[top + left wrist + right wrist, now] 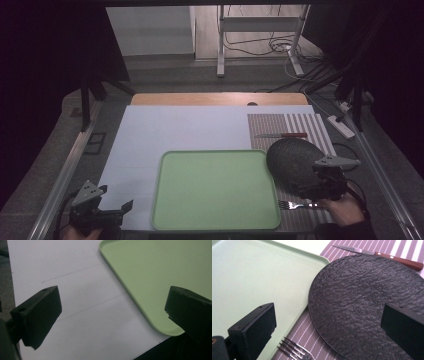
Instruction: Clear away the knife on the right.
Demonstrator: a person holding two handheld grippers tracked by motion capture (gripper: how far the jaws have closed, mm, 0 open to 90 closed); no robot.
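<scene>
Tabletop scene seen from above, with a person's two hands entering from the bottom edge, each holding a black two-jaw gripper. No brand, label or readable writing shows on any object.

At the centre lies a pale green tray [215,190], rectangular with rounded corners, resting on a white sheet [165,132] that covers most of the table. To the right of the tray is a striped placemat [300,125] in purple and white. On the placemat sits a dark round plate [292,162] with a rough, slate-like surface; its left edge reaches the tray's right rim and seems to overlap it. Beyond the plate lies a knife [281,135] with a reddish-brown handle, its blade pointing left. Just in front of the plate lies a metal fork [295,204], tines pointing towards the tray.

The right gripper [320,192] sits at the near right edge of the plate, just above the fork. In the right gripper view its jaws stand wide apart and hold nothing; the plate [362,305], the fork tines [294,350], the knife [387,257] and the tray [257,280] lie ahead of them.

The left gripper [120,209] hovers over the white sheet near the tray's near left corner. In the left gripper view its jaws are also spread wide and empty, with the sheet [82,302] and the tray's rounded corner [155,277] between them.
</scene>
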